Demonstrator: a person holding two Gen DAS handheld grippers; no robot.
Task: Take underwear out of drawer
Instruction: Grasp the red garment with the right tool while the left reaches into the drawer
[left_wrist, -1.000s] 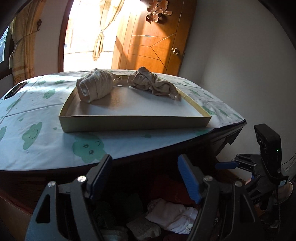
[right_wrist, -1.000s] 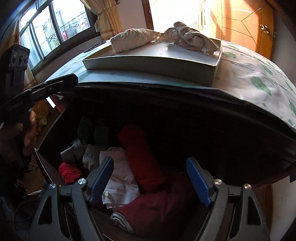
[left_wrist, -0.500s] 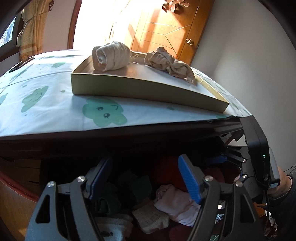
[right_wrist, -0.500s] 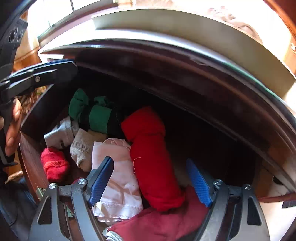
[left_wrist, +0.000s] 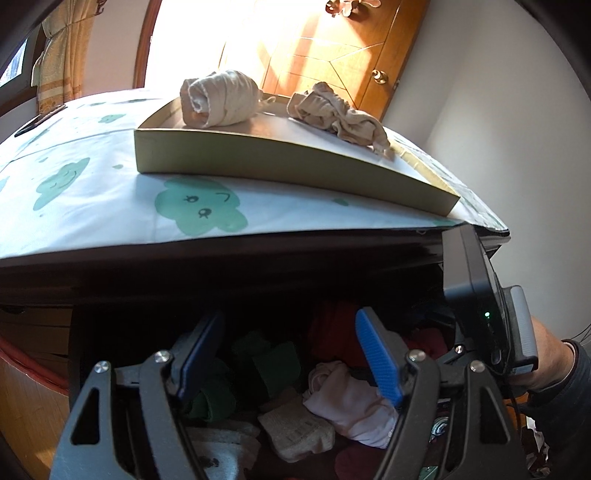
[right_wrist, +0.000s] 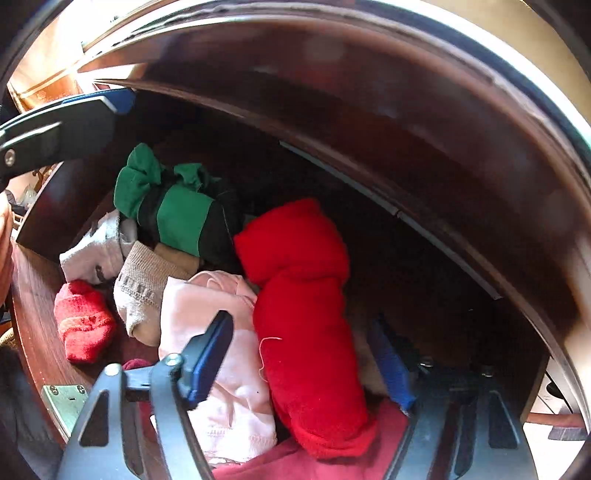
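Low in the right wrist view, the right gripper (right_wrist: 306, 358) points down into an open wooden drawer (right_wrist: 37, 302), its jaws closing around a rolled red garment (right_wrist: 306, 314) that lies between them, pads not yet pressing. Left of it lie pink underwear (right_wrist: 207, 314), beige, white and green rolls. In the left wrist view, the left gripper (left_wrist: 288, 358) hangs wide and empty over the drawer. Beyond, in the upper middle, a shallow box (left_wrist: 258, 155) holds two beige garments.
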